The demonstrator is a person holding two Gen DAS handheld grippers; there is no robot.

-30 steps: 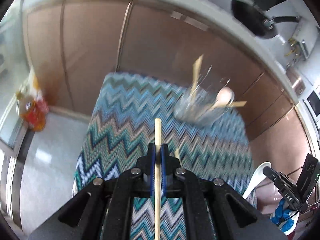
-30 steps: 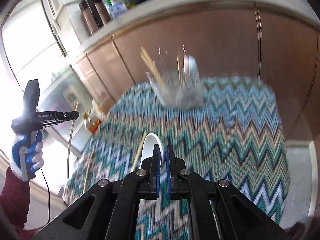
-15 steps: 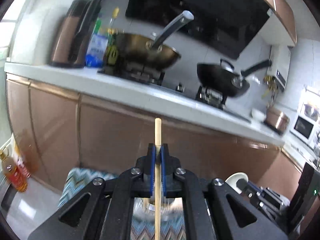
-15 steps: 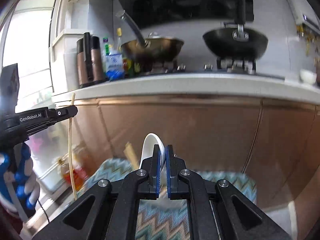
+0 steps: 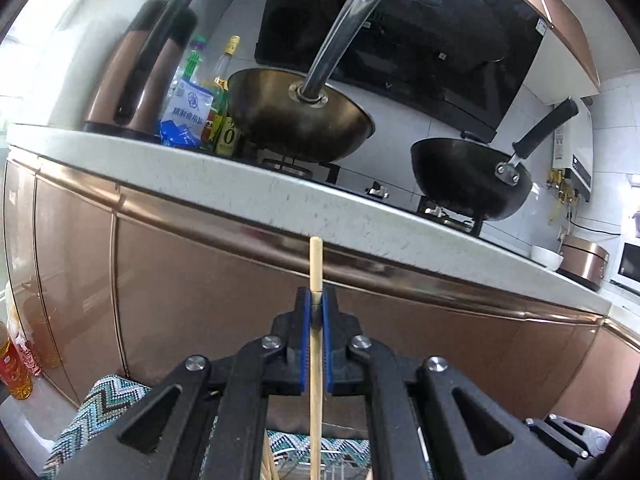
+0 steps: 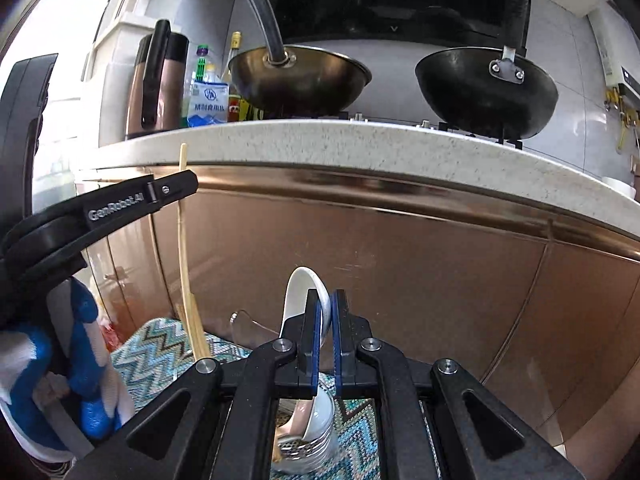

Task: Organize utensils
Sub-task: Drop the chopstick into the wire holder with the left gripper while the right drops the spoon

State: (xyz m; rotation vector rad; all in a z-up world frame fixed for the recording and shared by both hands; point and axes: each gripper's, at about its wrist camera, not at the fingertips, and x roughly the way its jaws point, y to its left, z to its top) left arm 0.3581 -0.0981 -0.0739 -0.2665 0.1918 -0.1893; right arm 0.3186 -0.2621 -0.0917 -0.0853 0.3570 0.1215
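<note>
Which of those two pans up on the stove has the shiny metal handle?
The brassy wok on the left; its bare steel handle rises steeply. The black wok to its right has a dark handle.

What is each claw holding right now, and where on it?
Left claw: wooden chopstick, gripped near its upper end. Right claw: white ceramic spoon, pinched on its bowl.

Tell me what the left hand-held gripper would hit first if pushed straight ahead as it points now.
Most likely the brown cabinet front under the counter; the left hand-held gripper, clamping a chopstick, aims there. Distance is unclear.
</note>
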